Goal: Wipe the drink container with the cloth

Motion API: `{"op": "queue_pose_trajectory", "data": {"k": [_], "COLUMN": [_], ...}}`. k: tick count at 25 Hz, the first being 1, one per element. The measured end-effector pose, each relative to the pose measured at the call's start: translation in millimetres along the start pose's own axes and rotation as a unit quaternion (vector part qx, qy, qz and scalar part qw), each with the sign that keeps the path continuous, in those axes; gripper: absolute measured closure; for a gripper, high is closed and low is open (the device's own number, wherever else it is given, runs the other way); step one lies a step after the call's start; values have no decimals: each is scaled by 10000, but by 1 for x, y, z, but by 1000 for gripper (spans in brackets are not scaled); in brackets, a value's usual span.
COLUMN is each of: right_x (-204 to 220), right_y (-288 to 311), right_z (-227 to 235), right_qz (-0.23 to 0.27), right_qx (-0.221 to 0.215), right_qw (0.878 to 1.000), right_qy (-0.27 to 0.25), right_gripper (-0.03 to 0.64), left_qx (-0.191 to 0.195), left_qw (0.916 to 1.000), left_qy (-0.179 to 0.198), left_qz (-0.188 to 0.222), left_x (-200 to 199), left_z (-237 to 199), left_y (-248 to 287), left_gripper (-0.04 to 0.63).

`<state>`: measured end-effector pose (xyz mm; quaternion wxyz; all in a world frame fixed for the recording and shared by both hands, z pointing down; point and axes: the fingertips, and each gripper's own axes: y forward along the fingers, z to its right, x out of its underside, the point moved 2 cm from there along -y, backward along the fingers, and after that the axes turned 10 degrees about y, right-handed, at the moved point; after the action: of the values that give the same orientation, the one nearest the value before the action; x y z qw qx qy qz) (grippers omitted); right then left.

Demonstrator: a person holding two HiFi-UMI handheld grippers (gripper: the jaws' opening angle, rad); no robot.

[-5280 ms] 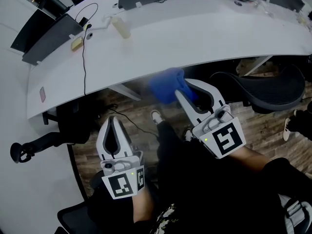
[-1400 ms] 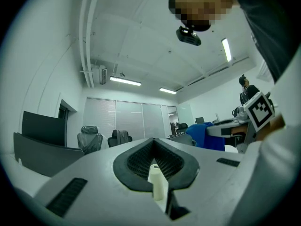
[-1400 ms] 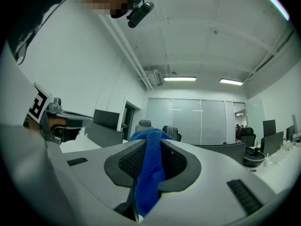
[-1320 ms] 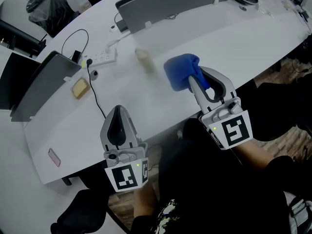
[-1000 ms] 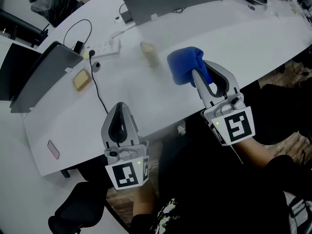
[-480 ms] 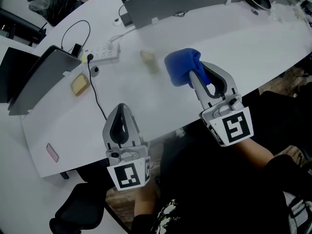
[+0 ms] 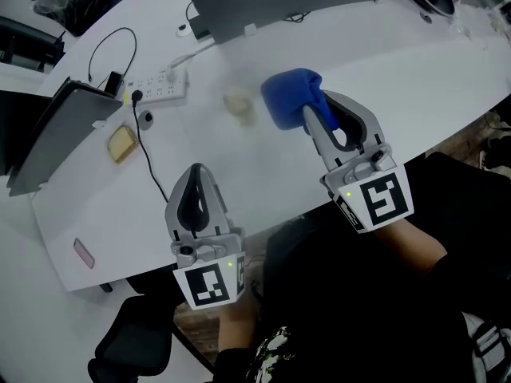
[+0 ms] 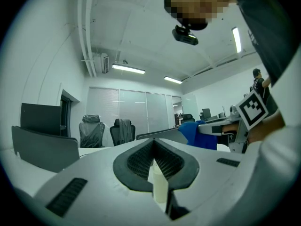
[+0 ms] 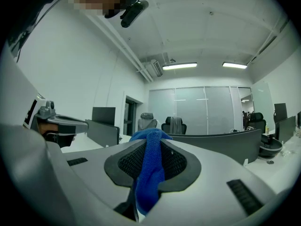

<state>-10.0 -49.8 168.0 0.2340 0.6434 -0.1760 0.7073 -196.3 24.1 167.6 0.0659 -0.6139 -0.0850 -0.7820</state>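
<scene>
The drink container (image 7: 238,104) is a small pale cream bottle on the white table (image 7: 415,62), blurred in the head view. The blue cloth (image 7: 289,98) hangs bunched just to its right, and my right gripper (image 7: 307,116) is shut on it. In the right gripper view the cloth (image 9: 150,173) runs down between the closed jaws of that gripper (image 9: 153,135). My left gripper (image 7: 194,175) hovers over the table's near part, below and left of the container, shut and empty. In the left gripper view its tips (image 8: 154,142) meet, with a pale cream shape (image 8: 159,185) in the gap beneath them.
A white power strip (image 7: 156,86) with a black cable (image 7: 148,158) lies at the left. Near it are a yellowish block (image 7: 121,144) and a small pink item (image 7: 82,254). Grey screen panels (image 7: 287,2) (image 7: 48,142) stand at the back and left. A black office chair (image 7: 132,349) sits below the table edge.
Both grippers have come up from below the table edge to over the table. In the last second the right gripper and cloth have drifted left, closer to the container.
</scene>
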Motion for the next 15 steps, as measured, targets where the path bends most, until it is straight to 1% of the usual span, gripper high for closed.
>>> {"op": "queue_pose_trajectory", "data": {"k": [6, 10, 12, 15], "right_x": [7, 16, 23, 34], "right_y": [25, 38, 44, 54], "right_z": [20, 29, 34, 40], "right_qz": [-100, -257, -340, -497], "right_qx": [-42, -195, -267, -405], "right_qw": [9999, 9994, 9989, 9977], "right_qy": [95, 156, 197, 224], "right_gripper": [545, 545, 545, 545], "left_qx": [89, 110, 147, 222], "left_qw": [9999, 9997, 9996, 9989], "left_qy": [0, -202, -174, -17], "left_qz": [-107, -94, -191, -407], "left_x": [5, 6, 10, 22], "left_z": [6, 14, 20, 28], "left_y": [33, 52, 62, 74], "left_gripper": [591, 591, 591, 591]}}
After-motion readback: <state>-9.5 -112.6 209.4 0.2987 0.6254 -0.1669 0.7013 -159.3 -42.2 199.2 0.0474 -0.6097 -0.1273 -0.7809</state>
